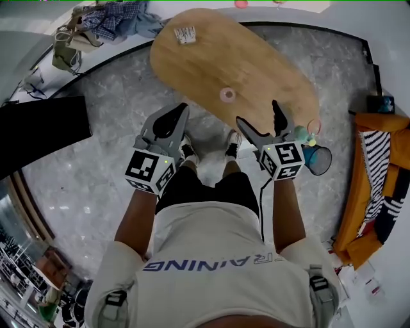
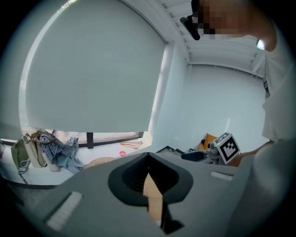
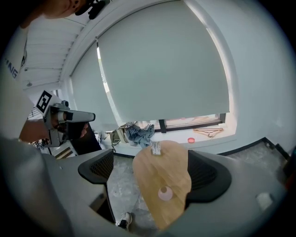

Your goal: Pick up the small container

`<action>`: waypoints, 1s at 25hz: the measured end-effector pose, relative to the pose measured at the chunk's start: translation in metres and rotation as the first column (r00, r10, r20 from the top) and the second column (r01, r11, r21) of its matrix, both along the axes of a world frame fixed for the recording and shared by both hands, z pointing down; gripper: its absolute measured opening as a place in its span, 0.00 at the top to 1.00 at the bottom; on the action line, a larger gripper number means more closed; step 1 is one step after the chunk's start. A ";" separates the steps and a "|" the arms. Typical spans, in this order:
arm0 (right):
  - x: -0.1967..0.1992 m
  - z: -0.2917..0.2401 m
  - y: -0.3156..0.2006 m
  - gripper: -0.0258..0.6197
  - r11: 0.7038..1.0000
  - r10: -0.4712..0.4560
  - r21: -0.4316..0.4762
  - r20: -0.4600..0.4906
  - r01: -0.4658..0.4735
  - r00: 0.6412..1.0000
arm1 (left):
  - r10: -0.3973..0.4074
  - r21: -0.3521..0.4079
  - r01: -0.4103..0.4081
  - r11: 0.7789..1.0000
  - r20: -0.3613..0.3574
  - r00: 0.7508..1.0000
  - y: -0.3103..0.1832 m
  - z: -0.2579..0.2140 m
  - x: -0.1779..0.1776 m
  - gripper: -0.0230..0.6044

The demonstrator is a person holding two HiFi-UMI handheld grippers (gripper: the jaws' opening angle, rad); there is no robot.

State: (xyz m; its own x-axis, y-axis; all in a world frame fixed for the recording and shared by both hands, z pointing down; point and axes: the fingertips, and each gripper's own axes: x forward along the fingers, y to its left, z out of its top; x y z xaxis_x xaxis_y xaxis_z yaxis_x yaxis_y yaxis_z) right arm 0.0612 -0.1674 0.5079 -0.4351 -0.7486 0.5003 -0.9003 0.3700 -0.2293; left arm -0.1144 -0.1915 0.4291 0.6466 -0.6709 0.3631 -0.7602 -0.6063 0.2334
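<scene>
The small container [image 1: 227,95] is a low pink round pot on the oval wooden table [image 1: 256,64], near the table's near end. In the right gripper view the container [image 3: 164,193] sits low on the tabletop, ahead of and between the jaws. My right gripper [image 1: 263,122] hangs over the table's near right edge, short of the container, jaws spread wide and empty. My left gripper [image 1: 174,119] is held off the table's left edge over the floor, jaws together with nothing in them. The left gripper view shows only a sliver of wood past its closed pads [image 2: 138,173].
A small printed card [image 1: 185,34] lies at the table's far end. Clothes and bags [image 1: 109,19] are piled on the window ledge. A blue cup-like bin [image 1: 317,159] stands by the table's right side, orange and striped cloth [image 1: 384,166] beyond. A black panel [image 1: 38,131] stands left.
</scene>
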 end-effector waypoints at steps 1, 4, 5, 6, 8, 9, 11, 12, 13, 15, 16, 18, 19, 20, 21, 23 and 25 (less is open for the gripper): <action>0.000 0.010 0.000 0.17 1.000 0.000 -0.013 -0.001 0.000 1.000 | -0.001 -0.007 0.001 1.000 0.003 1.000 -0.001 0.007 0.001 0.96; -0.004 0.040 -0.003 0.17 0.999 -0.013 -0.048 -0.019 0.012 1.000 | -0.006 -0.030 0.006 1.000 0.005 1.000 -0.005 0.026 0.000 0.96; -0.006 0.050 -0.006 0.17 0.998 -0.019 -0.058 -0.028 0.017 0.999 | -0.006 -0.036 0.006 0.999 0.006 1.000 -0.006 0.032 0.000 0.96; -0.008 0.060 -0.008 0.17 0.998 -0.024 -0.067 -0.036 0.022 0.999 | -0.005 -0.040 0.005 0.999 0.008 1.000 -0.007 0.038 0.000 0.96; -0.011 0.081 -0.013 0.17 0.997 -0.032 -0.077 -0.048 0.028 0.998 | -0.001 -0.047 0.002 0.999 0.013 1.000 -0.009 0.049 0.002 0.96; -0.013 0.091 -0.016 0.17 0.996 -0.033 -0.079 -0.052 0.028 0.998 | 0.001 -0.051 0.000 0.999 0.016 1.000 -0.010 0.056 0.002 0.96; -0.016 0.114 -0.021 0.17 0.996 -0.030 -0.082 -0.057 0.026 0.998 | 0.006 -0.064 -0.005 0.998 0.019 1.000 -0.012 0.070 0.004 0.96; -0.018 0.126 -0.024 0.17 0.996 -0.031 -0.085 -0.060 0.026 0.998 | 0.009 -0.070 -0.008 0.998 0.019 1.000 -0.014 0.078 0.005 0.96; -0.020 0.140 -0.026 0.17 0.996 -0.034 -0.090 -0.064 0.028 0.997 | 0.012 -0.075 -0.011 0.997 0.020 1.000 -0.016 0.085 0.006 0.96; -0.023 0.169 -0.030 0.18 0.993 -0.040 -0.113 -0.076 0.031 0.996 | 0.016 -0.083 -0.014 0.996 0.023 1.000 -0.022 0.097 0.008 0.96; -0.023 0.185 -0.032 0.17 0.991 -0.041 -0.131 -0.080 0.030 0.996 | 0.017 -0.088 -0.015 0.996 0.024 1.000 -0.025 0.103 0.009 0.96; -0.023 0.216 -0.034 0.17 0.985 -0.047 -0.169 -0.083 0.032 0.995 | 0.015 -0.100 -0.013 0.995 0.025 1.000 -0.030 0.116 0.011 0.96; -0.022 0.230 -0.036 0.17 0.982 -0.053 -0.183 -0.086 0.036 0.995 | 0.015 -0.108 -0.012 0.994 0.026 1.000 -0.032 0.124 0.012 0.96; -0.022 0.243 -0.038 0.16 0.980 -0.059 -0.193 -0.091 0.040 0.994 | 0.017 -0.116 -0.013 0.993 0.026 1.000 -0.033 0.133 0.013 0.96; -0.022 0.255 -0.040 0.16 0.979 -0.064 -0.201 -0.097 0.043 0.993 | 0.020 -0.126 -0.017 0.992 0.026 0.999 -0.033 0.142 0.014 0.96; -0.024 0.277 -0.044 0.16 0.977 -0.070 -0.210 -0.110 0.046 0.991 | 0.030 -0.145 -0.026 0.989 0.026 0.999 -0.035 0.159 0.014 0.96; -0.029 0.295 -0.049 0.16 0.976 -0.080 -0.210 -0.121 0.054 0.989 | 0.032 -0.161 -0.027 0.987 0.025 0.999 -0.038 0.175 0.012 0.96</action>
State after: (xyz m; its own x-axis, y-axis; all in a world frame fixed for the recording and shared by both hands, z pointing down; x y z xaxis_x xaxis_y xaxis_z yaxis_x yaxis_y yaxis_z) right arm 0.0324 -0.2169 0.8032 -0.4033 -0.5950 0.6952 -0.9018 0.3875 -0.1915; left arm -0.1025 -0.2296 0.6037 0.6535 -0.5832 0.4826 -0.7500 -0.5851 0.3085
